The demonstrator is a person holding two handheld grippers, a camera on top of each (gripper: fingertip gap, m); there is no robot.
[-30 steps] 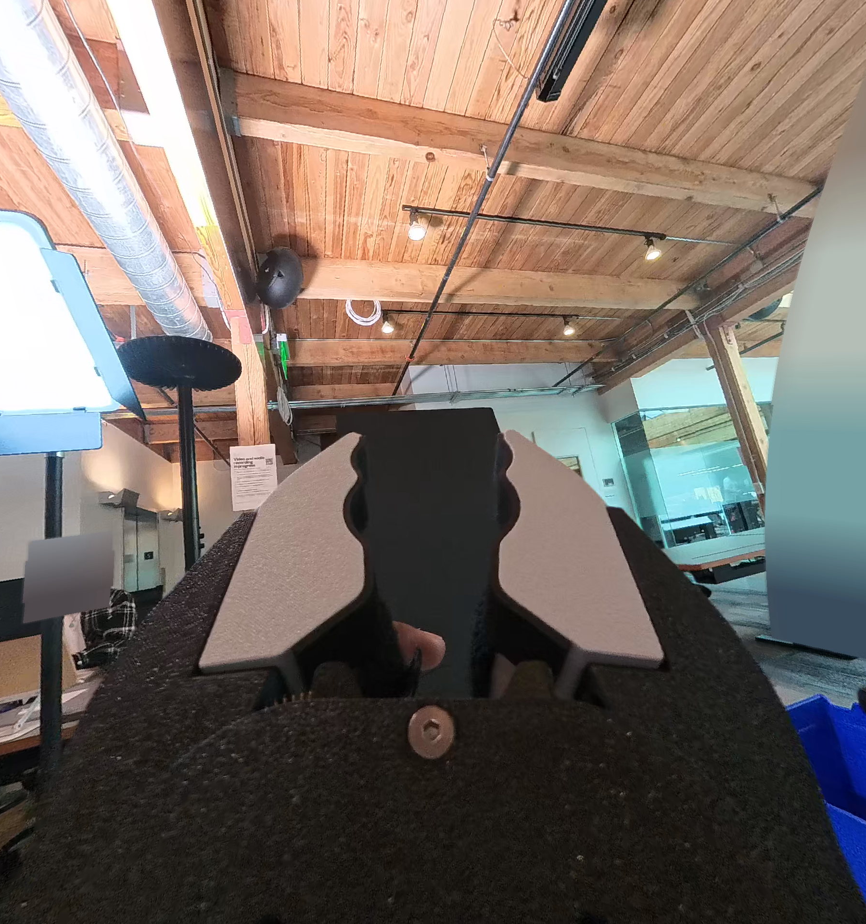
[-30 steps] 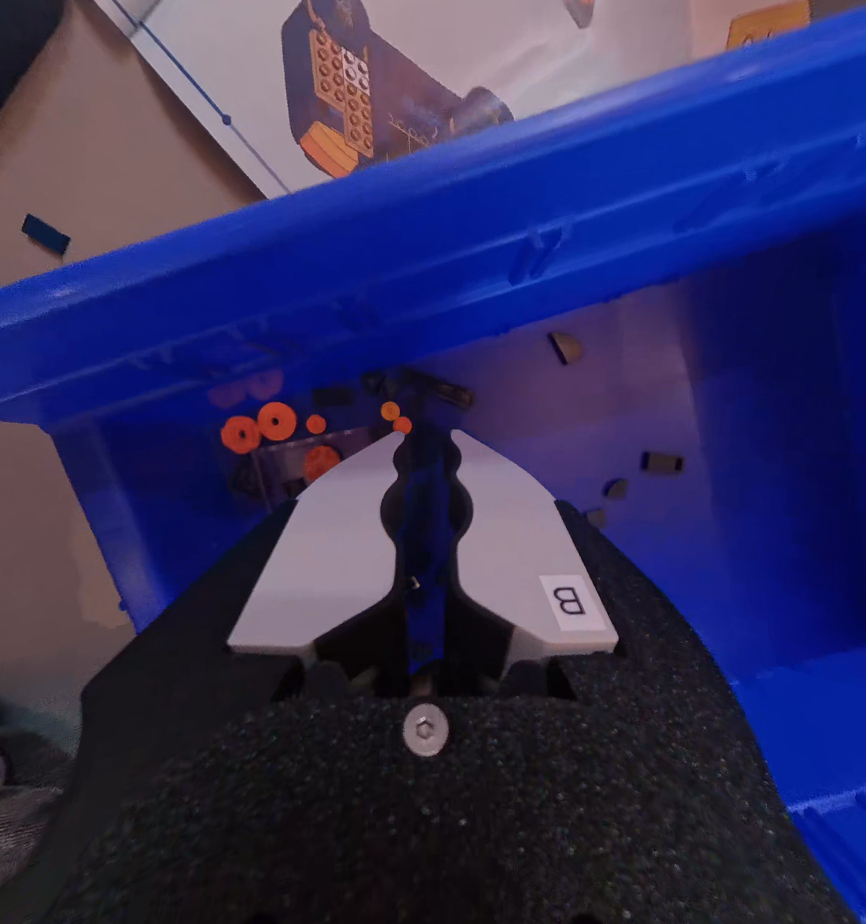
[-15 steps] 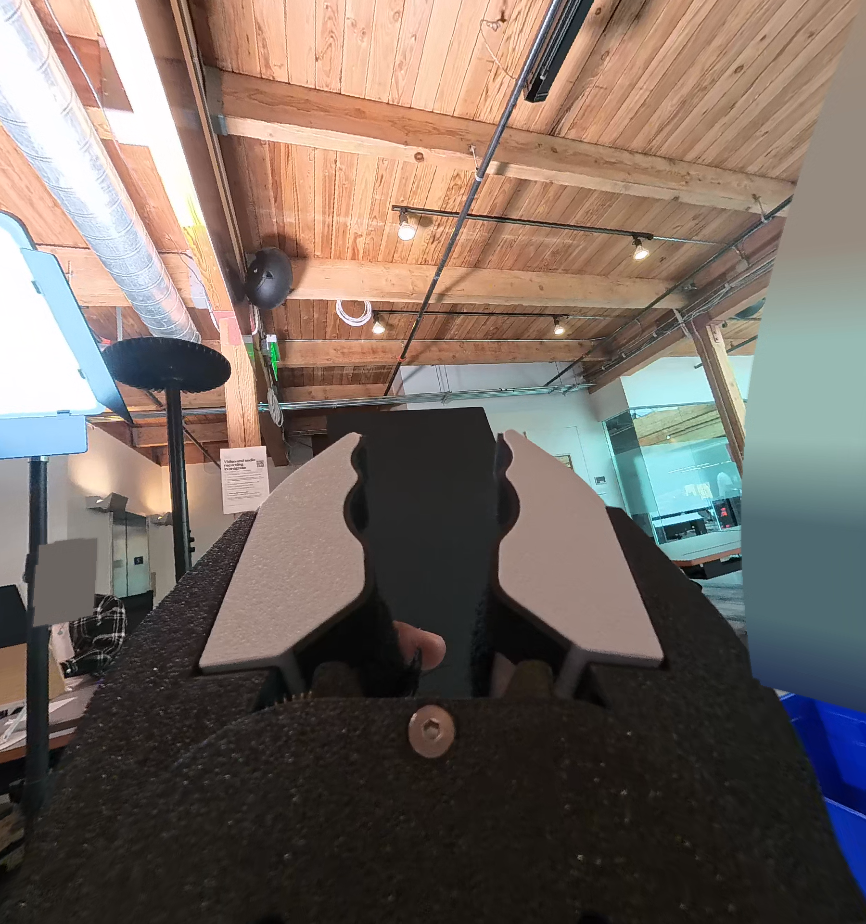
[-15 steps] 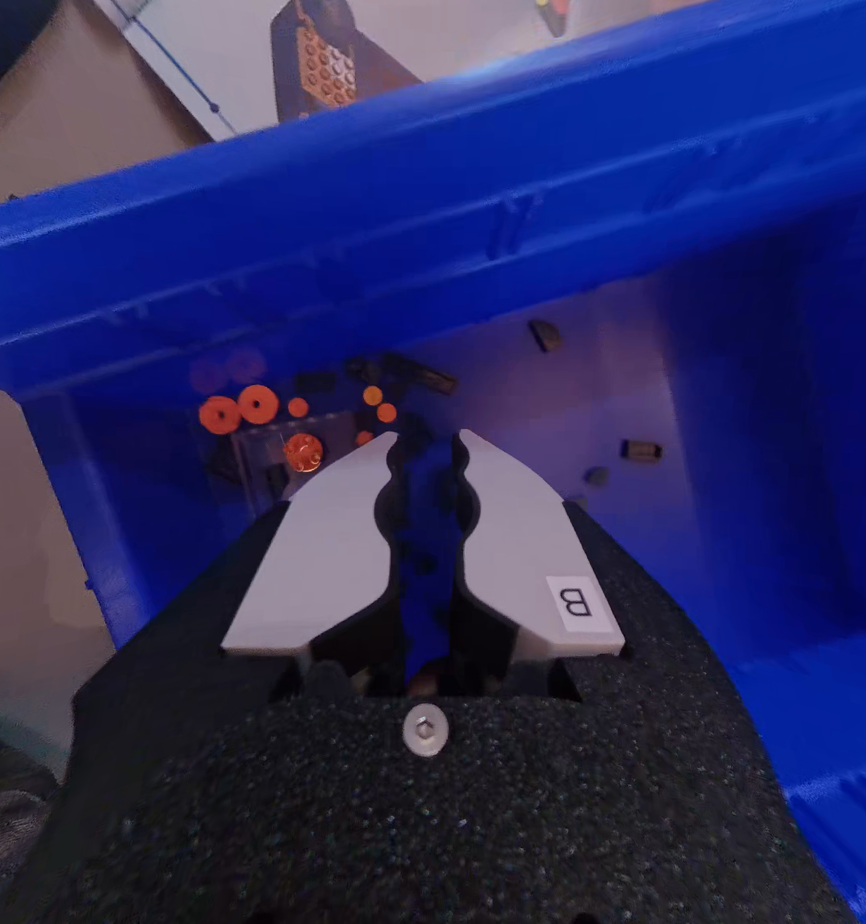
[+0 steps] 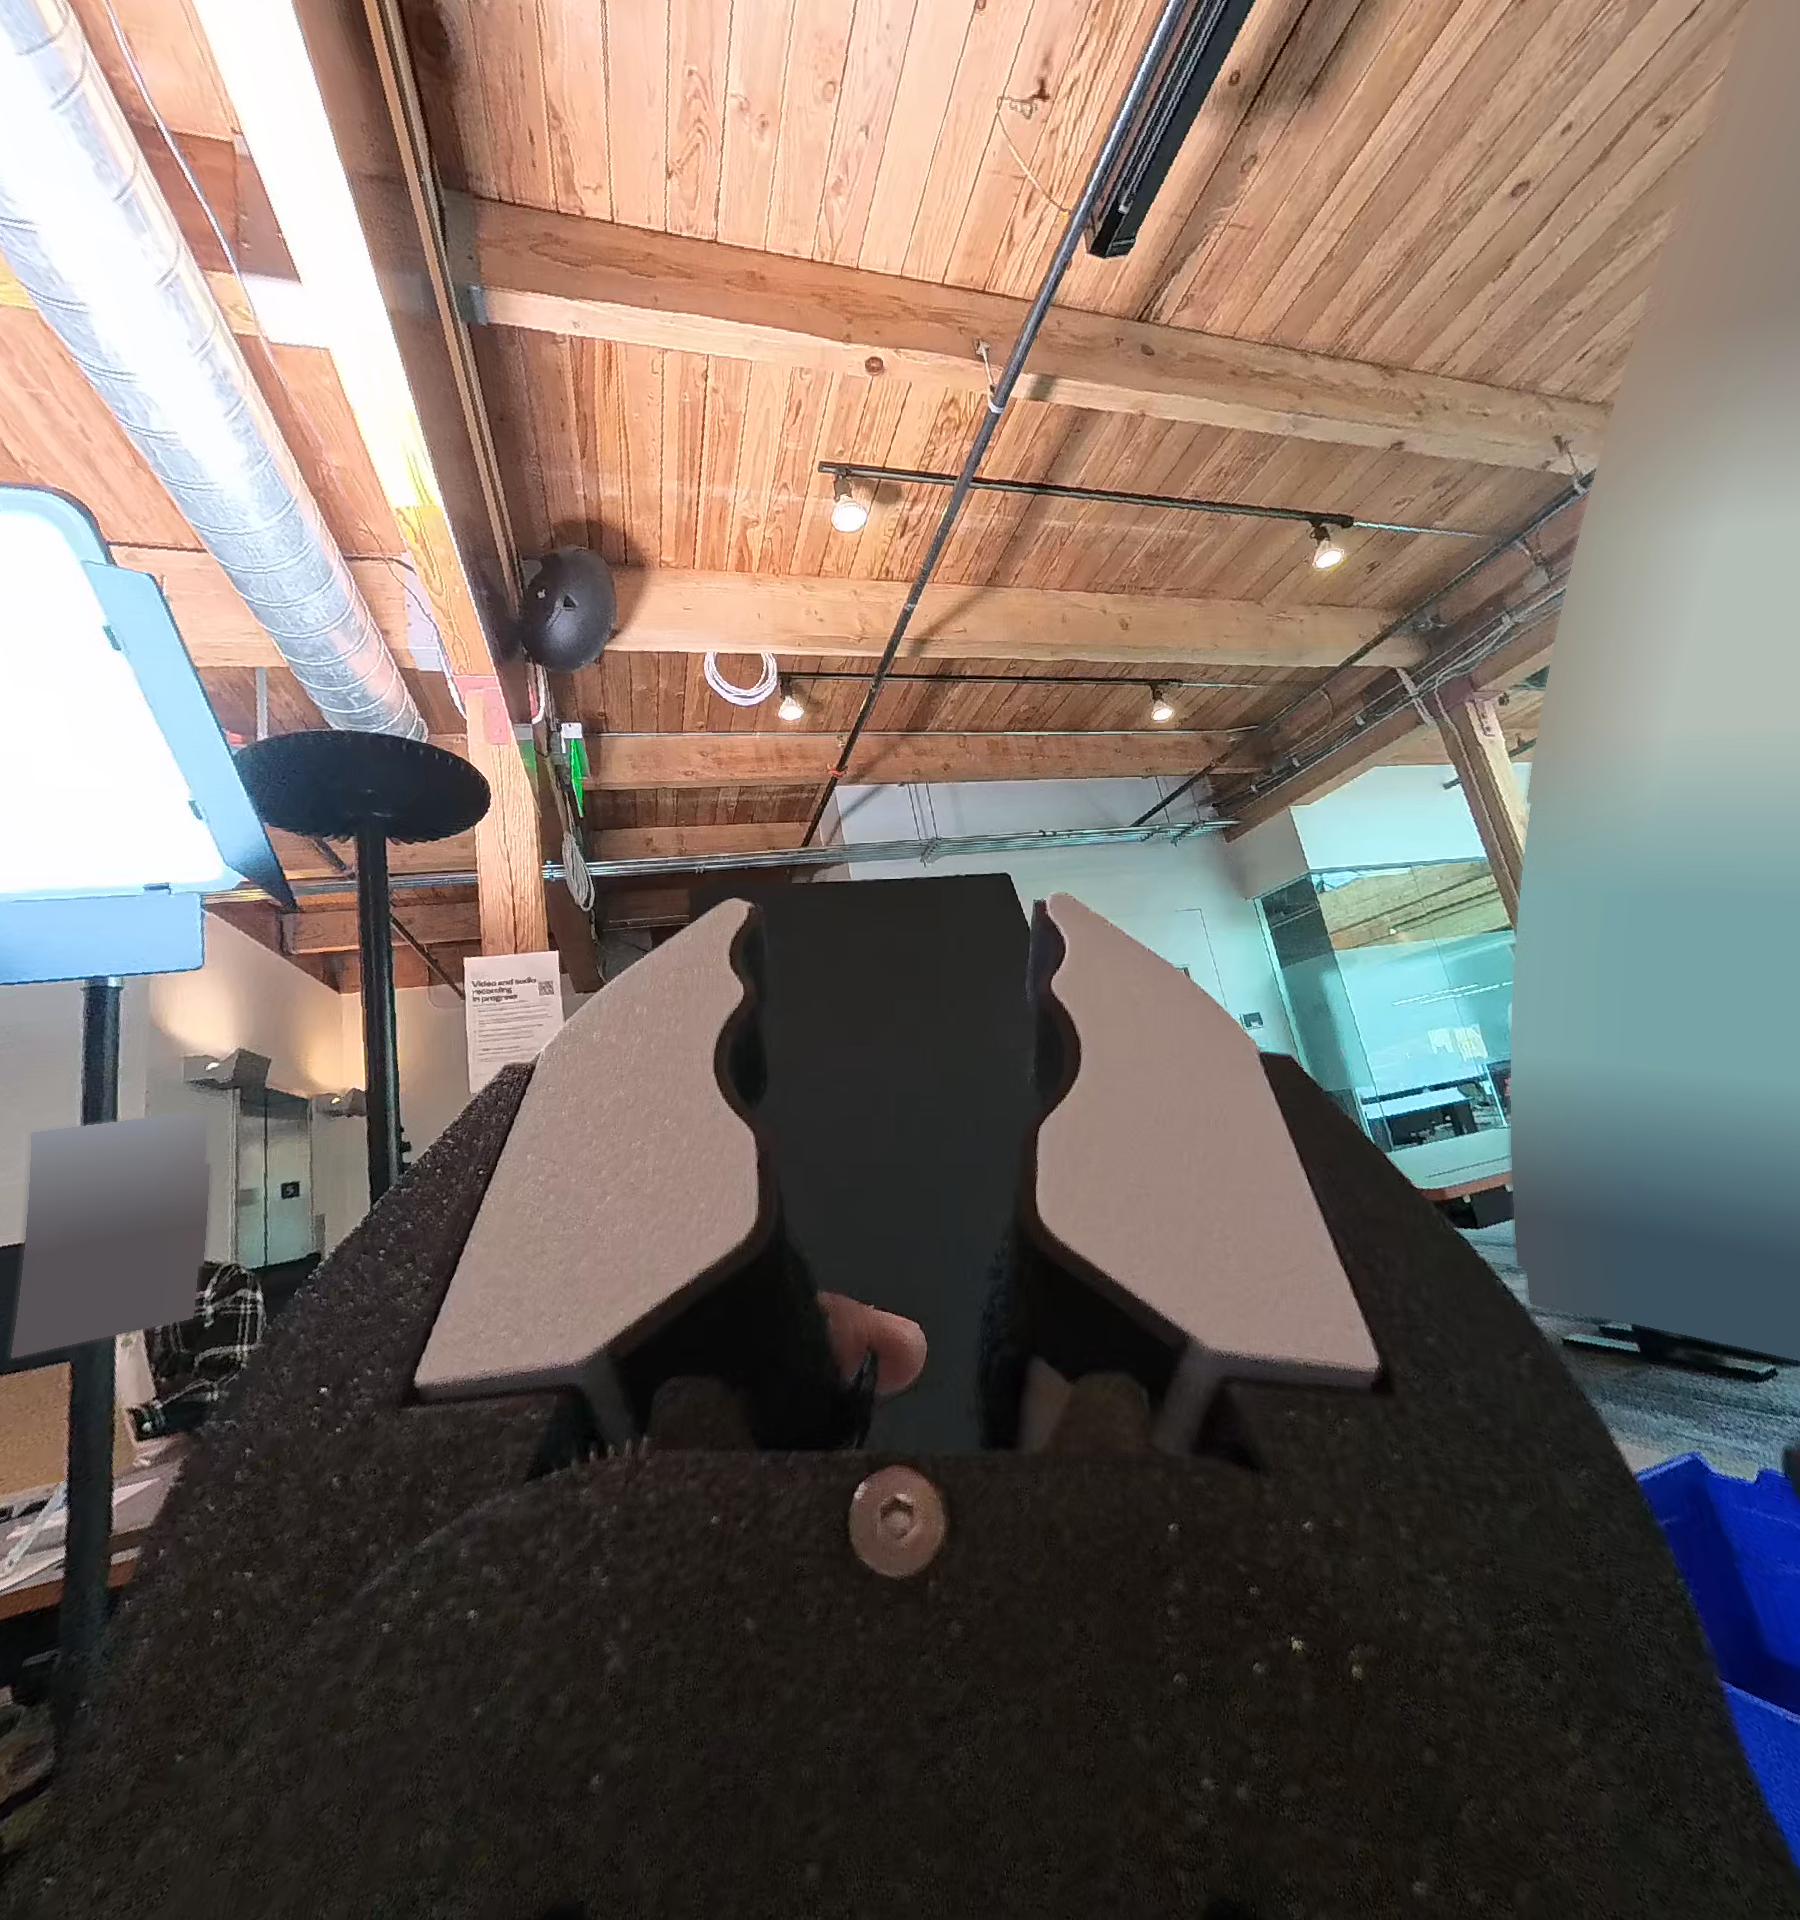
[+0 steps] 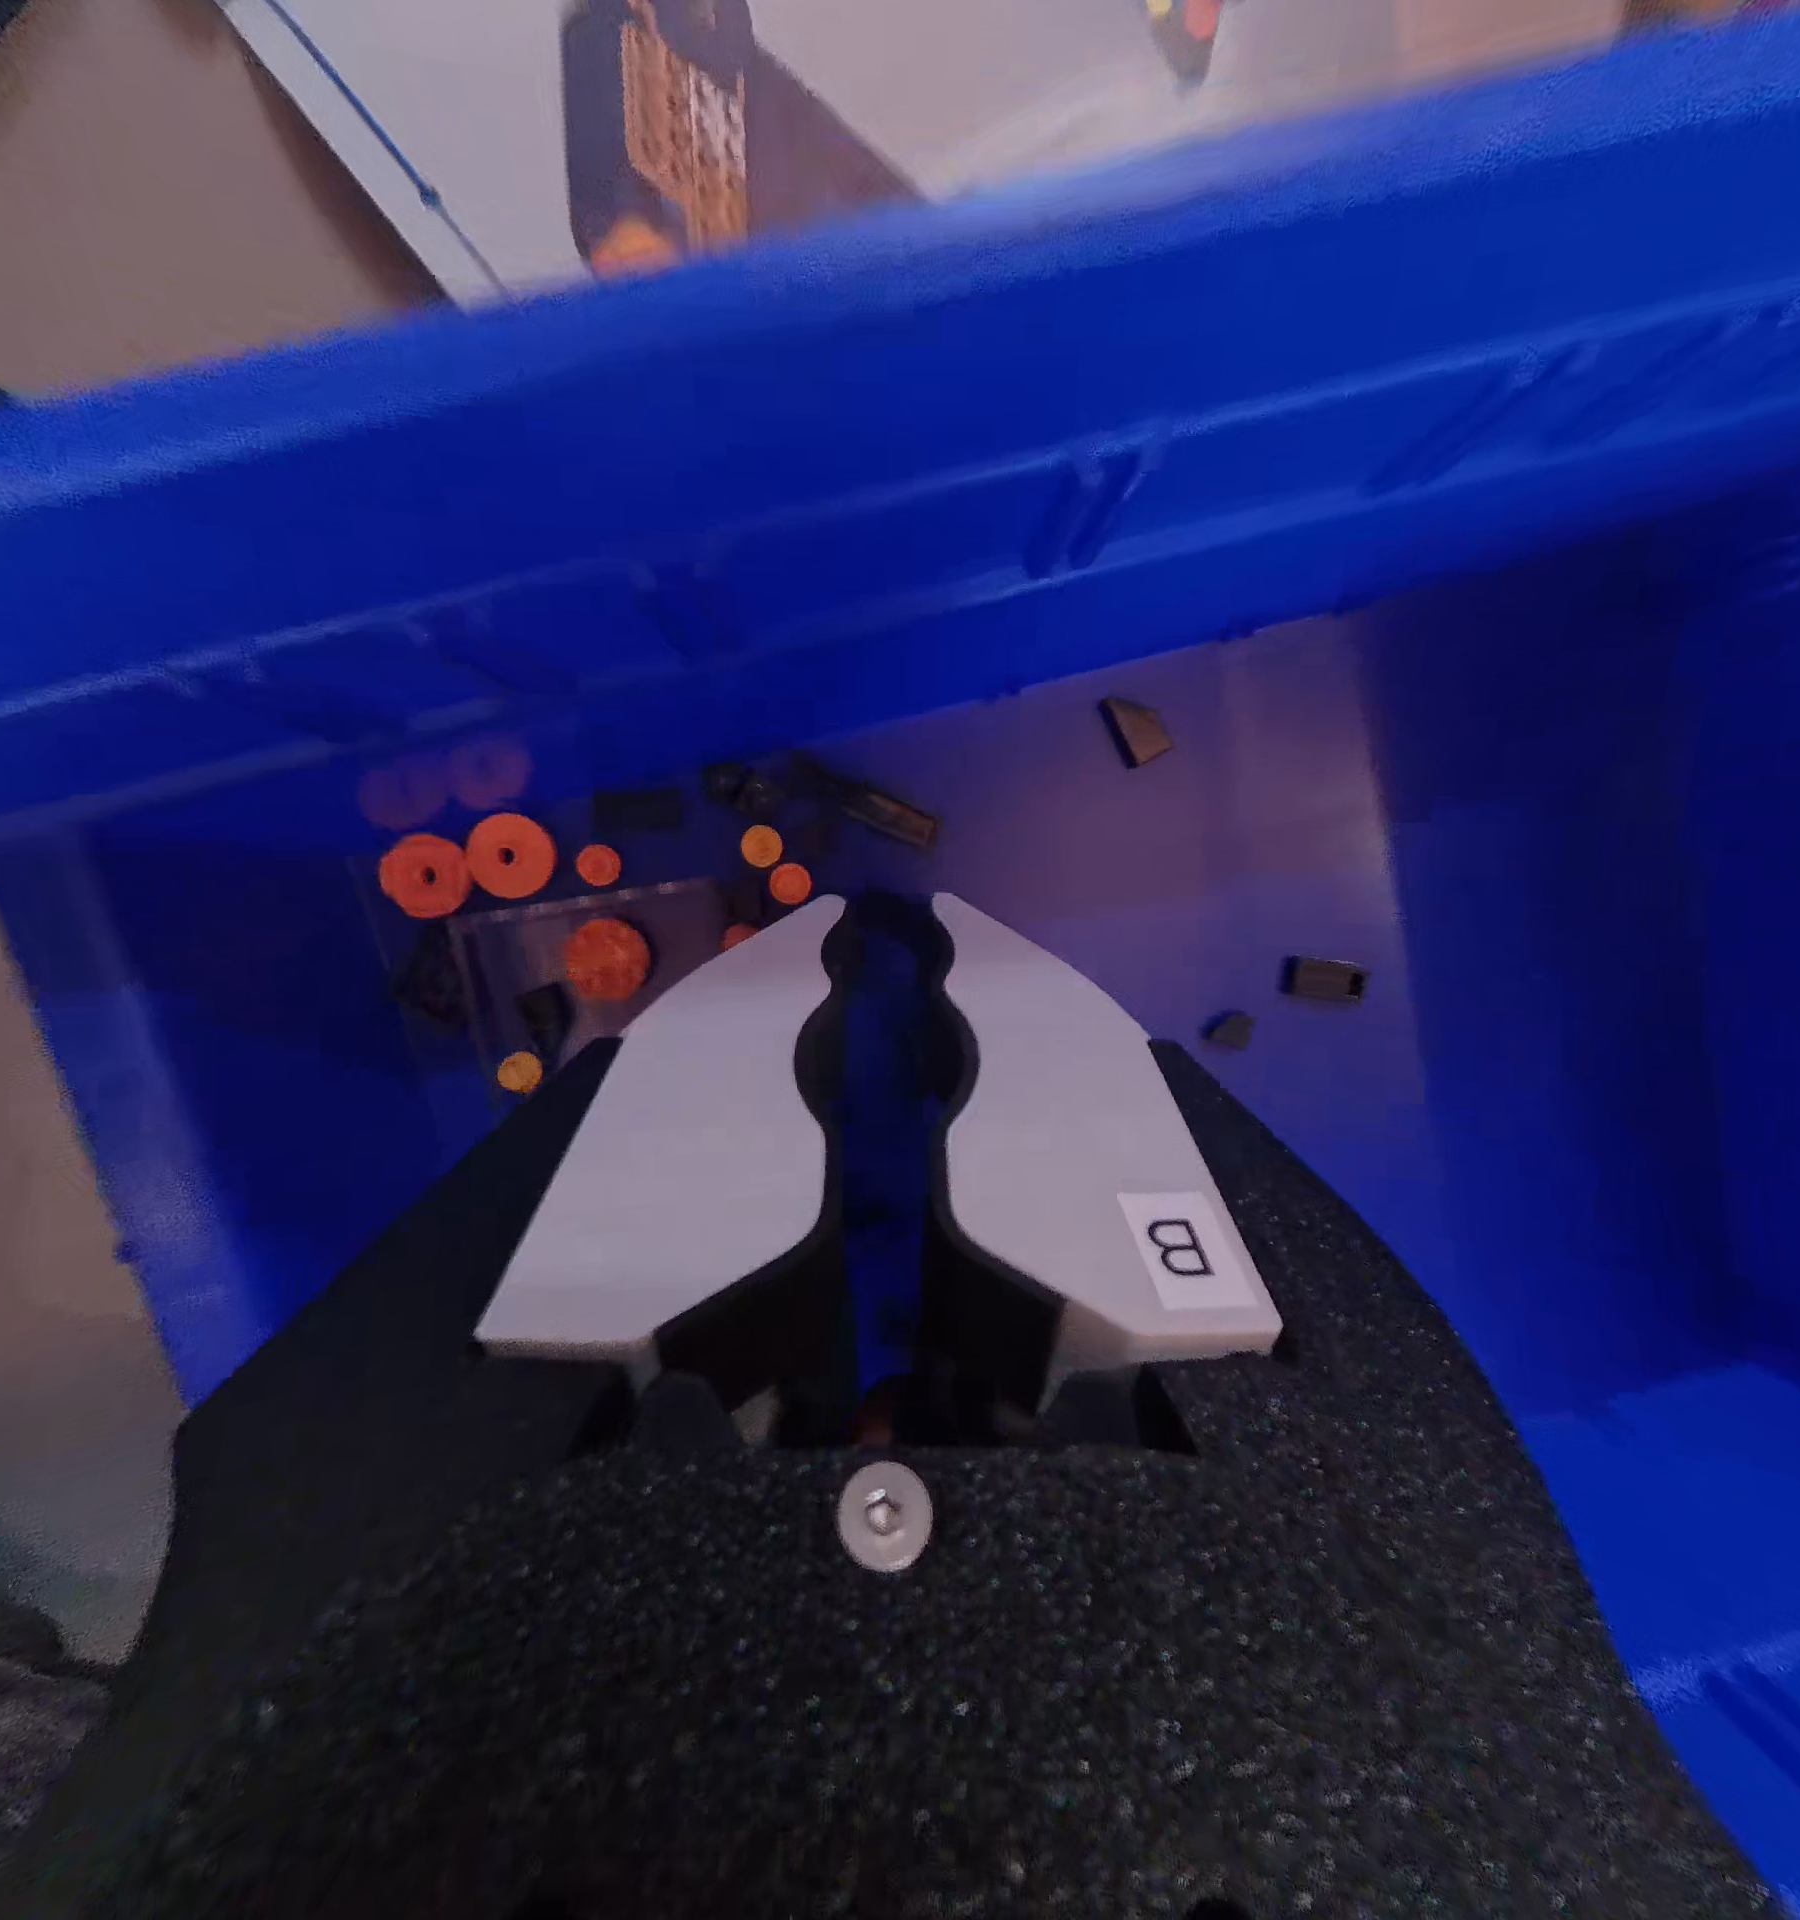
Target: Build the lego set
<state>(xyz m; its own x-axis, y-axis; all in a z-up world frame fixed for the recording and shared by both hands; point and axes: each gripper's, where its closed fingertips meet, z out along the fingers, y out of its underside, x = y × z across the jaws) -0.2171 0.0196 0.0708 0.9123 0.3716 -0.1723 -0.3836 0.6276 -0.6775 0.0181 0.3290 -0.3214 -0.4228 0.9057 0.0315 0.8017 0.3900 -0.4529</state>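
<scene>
My left gripper (image 5: pixel 891 914) points up at the ceiling and is shut on a flat black Lego piece (image 5: pixel 891 1081) that fills the gap between its fingers. A fingertip of a person (image 5: pixel 880 1351) shows behind the piece. My right gripper (image 6: pixel 888 909) reaches down into a blue bin (image 6: pixel 875 499); its jaws stand a narrow gap apart. Just ahead of its tips on the bin floor lie several orange round Lego pieces (image 6: pixel 506 854) and small dark pieces (image 6: pixel 891 816). A dark shape sits at the tips; I cannot tell if it is gripped.
A printed Lego instruction sheet (image 6: pixel 667 114) lies on the tan table beyond the bin's far wall. More dark pieces (image 6: pixel 1322 979) lie at the bin's right. In the left wrist view a blue bin corner (image 5: pixel 1769 1600) is at lower right, a lamp panel (image 5: pixel 34 707) at left. The left gripper's tips are roughly 55 centimetres from the right gripper's.
My right gripper has pushed a little further into the bin and its jaws have narrowed since half a second ago. The left gripper has swung slightly and still holds the black piece.
</scene>
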